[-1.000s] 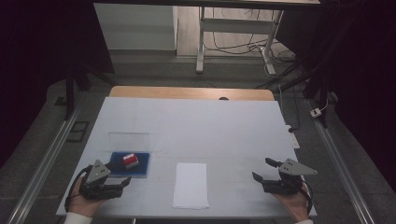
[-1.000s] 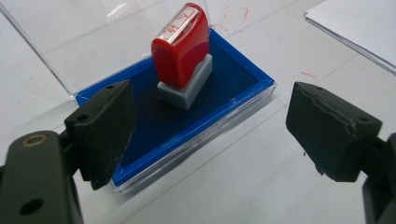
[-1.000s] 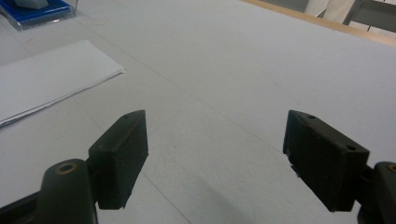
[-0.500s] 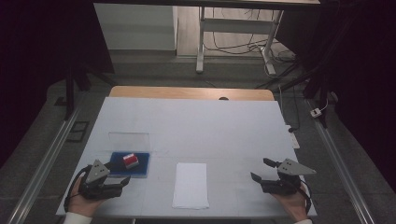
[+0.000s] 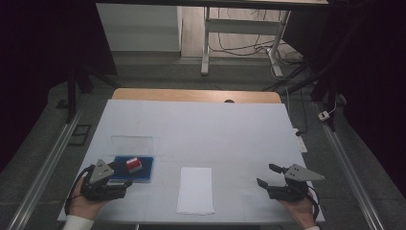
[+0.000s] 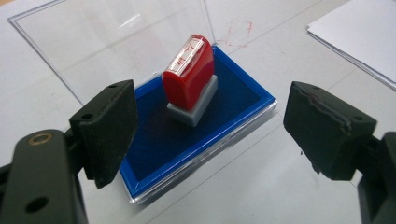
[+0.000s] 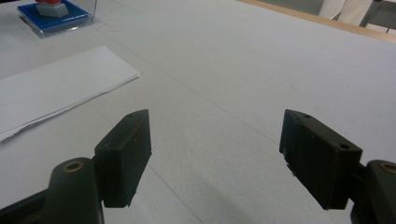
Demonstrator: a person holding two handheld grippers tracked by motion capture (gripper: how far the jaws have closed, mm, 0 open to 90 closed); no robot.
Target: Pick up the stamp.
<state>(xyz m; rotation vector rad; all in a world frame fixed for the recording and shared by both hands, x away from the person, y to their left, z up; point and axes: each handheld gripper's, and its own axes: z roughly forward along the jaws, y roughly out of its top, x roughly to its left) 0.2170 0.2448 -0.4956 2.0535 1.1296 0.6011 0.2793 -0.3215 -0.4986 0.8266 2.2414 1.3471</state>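
Stamp work sits on the white counter [image 5: 201, 129], the biggest thing I have in front of me, with a strip of bare wood along its far edge. Next in size is the sheet of white paper [image 5: 195, 189], lying flat near the front edge, about midway between my two hands; in the right gripper view it lies off to the left, well apart from those fingers. Left of the paper lies the blue ink pad [image 5: 135, 168], an open tray in a clear case whose clear lid [image 5: 132, 143] is folded back flat on the counter behind it. My left gripper [image 6: 210, 135] hangs just in front of the pad, low over the counter, its fingers [image 6: 108, 126] spread wide with one tip above the pad's near-left corner and the other out over bare counter to the right; I am gripping nothing with it. My right gripper [image 7: 215, 154] is well off to the right of the paper, over bare counter, fingers likewise spread wide and holding nothing. Smallest of all is the red stamp [image 6: 189, 77], standing on its grey base on the blue pad, leaning slightly, with a clear label window along its top. It stands beyond the left fingers and does not touch them.
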